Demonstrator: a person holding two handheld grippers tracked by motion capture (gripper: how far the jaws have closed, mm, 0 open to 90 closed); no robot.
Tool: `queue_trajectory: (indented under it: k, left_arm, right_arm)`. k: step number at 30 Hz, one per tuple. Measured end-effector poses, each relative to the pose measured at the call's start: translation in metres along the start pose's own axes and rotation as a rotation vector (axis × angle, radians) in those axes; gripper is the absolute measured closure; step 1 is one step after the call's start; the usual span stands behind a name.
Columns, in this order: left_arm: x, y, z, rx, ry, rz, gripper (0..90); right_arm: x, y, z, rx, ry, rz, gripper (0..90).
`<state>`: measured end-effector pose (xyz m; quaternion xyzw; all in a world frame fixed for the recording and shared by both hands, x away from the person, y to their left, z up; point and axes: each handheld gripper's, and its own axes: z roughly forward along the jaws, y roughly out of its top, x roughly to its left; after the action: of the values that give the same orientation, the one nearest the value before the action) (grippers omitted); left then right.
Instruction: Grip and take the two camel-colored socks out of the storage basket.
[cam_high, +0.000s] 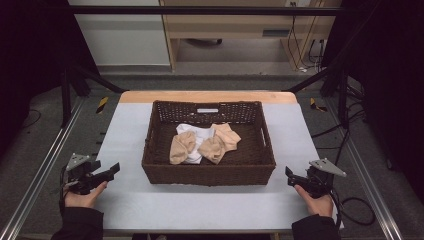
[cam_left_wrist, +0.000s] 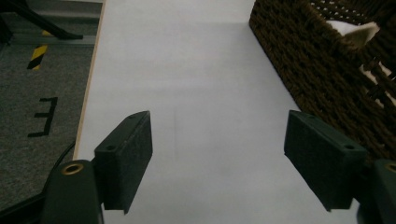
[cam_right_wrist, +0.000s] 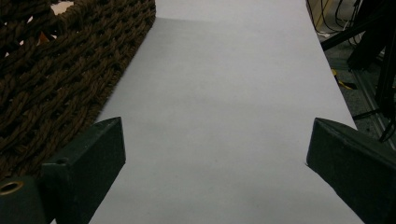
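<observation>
A dark brown wicker basket (cam_high: 208, 173) stands in the middle of the white table (cam_high: 200, 202). Inside lie tan socks (cam_high: 181, 146) and a white cloth (cam_high: 199, 135), bunched together. My left gripper (cam_high: 107, 172) rests at the table's left edge, held in a hand, open with nothing between its jaws; the basket's wall (cam_left_wrist: 317, 79) is to its right. My right gripper (cam_high: 291, 176) sits at the table's right edge, also open and holding nothing, with the basket's wall (cam_right_wrist: 60, 70) on its left.
Grey floor with cables (cam_high: 350, 205) lies right of the table, and a metal rail (cam_high: 40, 175) runs along the left. Black frame legs (cam_high: 75, 80) stand behind the table. Yellow-black tape (cam_left_wrist: 36, 55) marks the floor at left.
</observation>
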<state>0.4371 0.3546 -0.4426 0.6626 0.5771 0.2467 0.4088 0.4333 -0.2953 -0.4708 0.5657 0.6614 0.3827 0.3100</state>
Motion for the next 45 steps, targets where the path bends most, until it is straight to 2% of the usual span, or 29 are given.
queue_trajectory:
  k: [12, 18, 26, 31, 33, 37, 45]
  left_arm:
    - [-0.014, 0.019, -0.013, -0.07, -0.032, 0.012, 33.3]
    - [-0.02, 0.031, -0.021, -0.111, -0.052, 0.003, 34.5]
    - [-0.035, 0.044, -0.031, -0.152, -0.079, 0.019, 34.5]
    - [-0.04, 0.049, -0.031, -0.159, -0.083, 0.03, 34.5]
    - [-0.044, 0.055, -0.03, -0.159, -0.088, 0.044, 34.5]
    - [-0.046, 0.062, -0.031, -0.172, -0.096, 0.044, 34.3]
    - [-0.061, 0.083, -0.029, -0.192, -0.124, 0.058, 34.3]
  right_arm:
    - [0.0, 0.0, 0.004, 0.019, -0.027, -0.015, 4.6]
    - [0.0, 0.0, 0.004, 0.019, -0.031, -0.016, 4.6]
    - [0.001, -0.001, 0.004, 0.027, -0.028, -0.026, 4.7]
    - [0.001, -0.002, 0.003, 0.025, -0.032, -0.03, 4.7]
    - [0.001, -0.002, 0.003, 0.025, -0.031, -0.032, 4.7]
    - [0.001, -0.002, 0.003, 0.026, -0.032, -0.033, 4.7]
    - [0.002, -0.002, 0.005, 0.029, -0.027, -0.032, 4.8]
